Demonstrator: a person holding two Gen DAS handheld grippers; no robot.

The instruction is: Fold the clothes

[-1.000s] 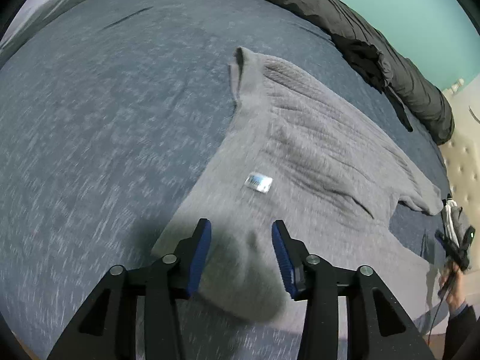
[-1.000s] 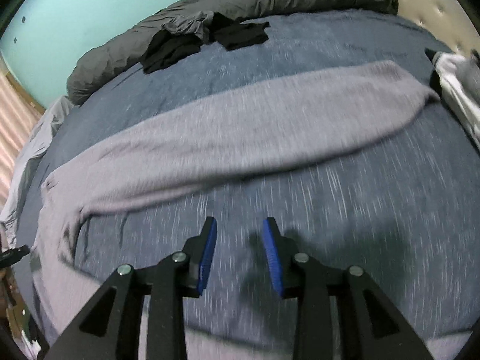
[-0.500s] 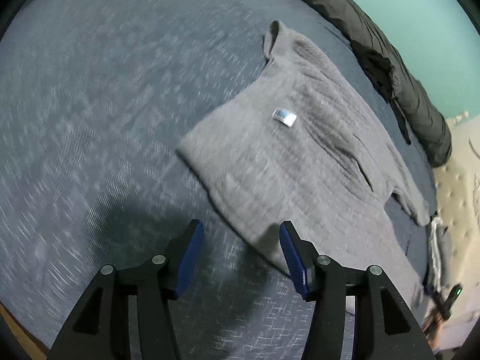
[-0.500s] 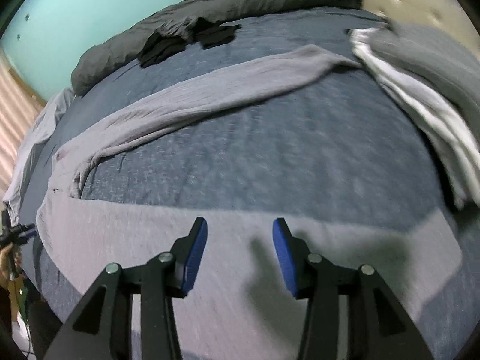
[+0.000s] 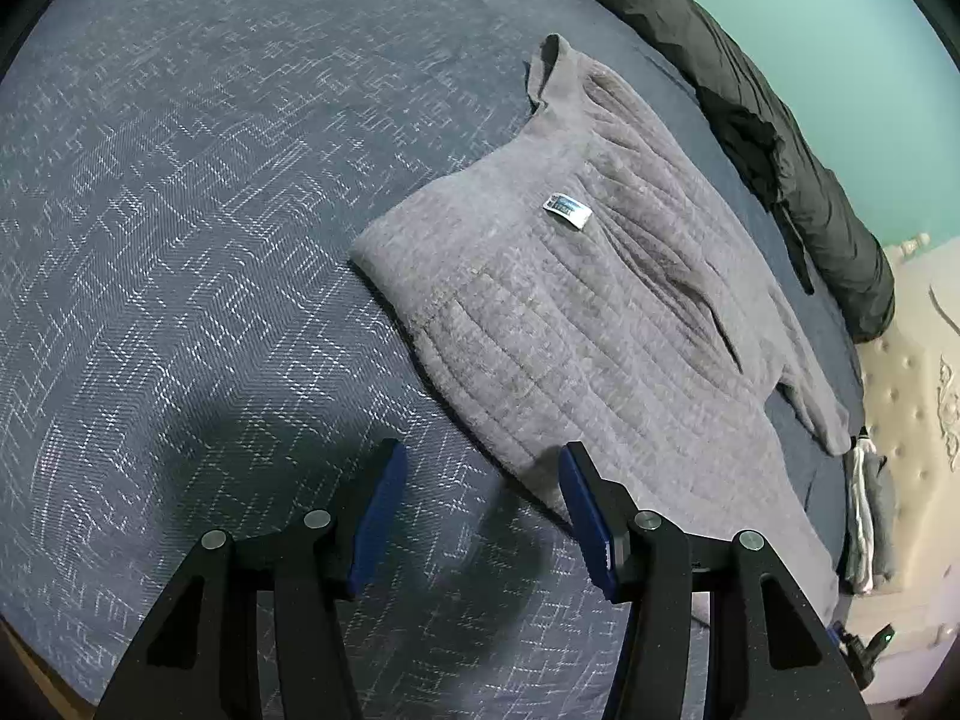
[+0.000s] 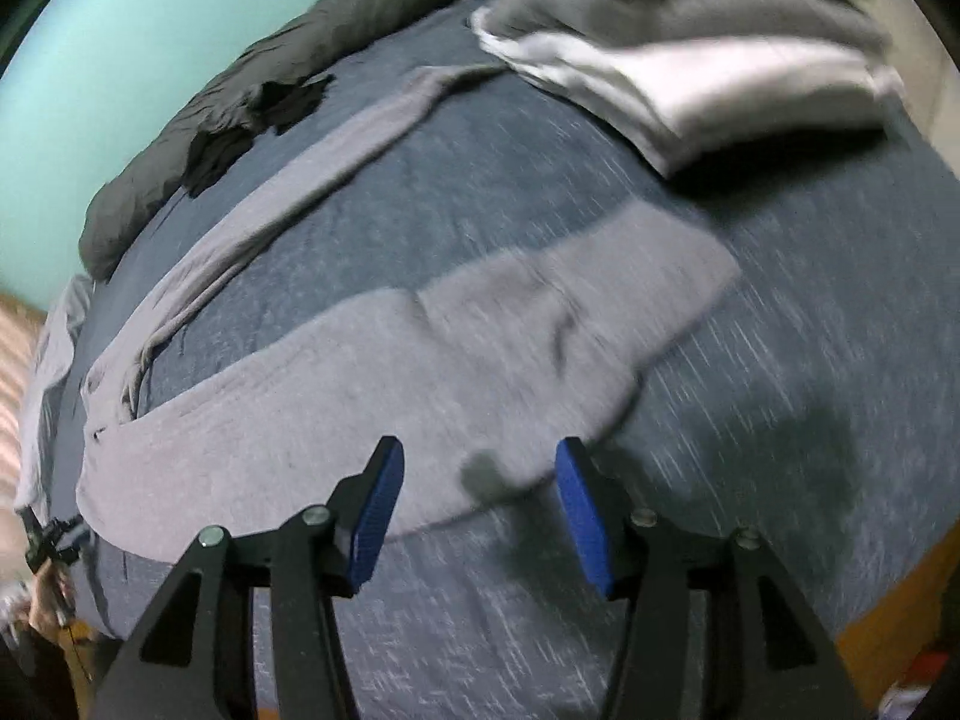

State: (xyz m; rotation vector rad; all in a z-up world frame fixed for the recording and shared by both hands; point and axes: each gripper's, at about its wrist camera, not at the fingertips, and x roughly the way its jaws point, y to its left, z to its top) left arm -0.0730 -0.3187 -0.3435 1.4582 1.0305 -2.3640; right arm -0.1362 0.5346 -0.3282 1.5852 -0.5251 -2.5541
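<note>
Grey sweater [image 5: 576,312]: spread flat on bed [image 5: 180,210], released a second ago; I've drawn left gripper [image 5: 483,510] and right gripper [image 6: 480,507] off its edges (both wide, empty), next fold pending

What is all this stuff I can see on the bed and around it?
Grey quilted sweater: one, spread flat on the bed, one sleeve stretched out.
White label: one, on the sweater.
Blue-grey woven bedspread: one, beneath everything.
Dark grey rolled duvet: one, along the teal wall.
Black garments: a small heap, count unclear, against the duvet.
Folded grey and white clothes: one blurred stack, by the cream tufted headboard.
Left gripper: open, blue pads, over the sweater's edge.
Right gripper: open, blue pads, over the sweater.
</note>
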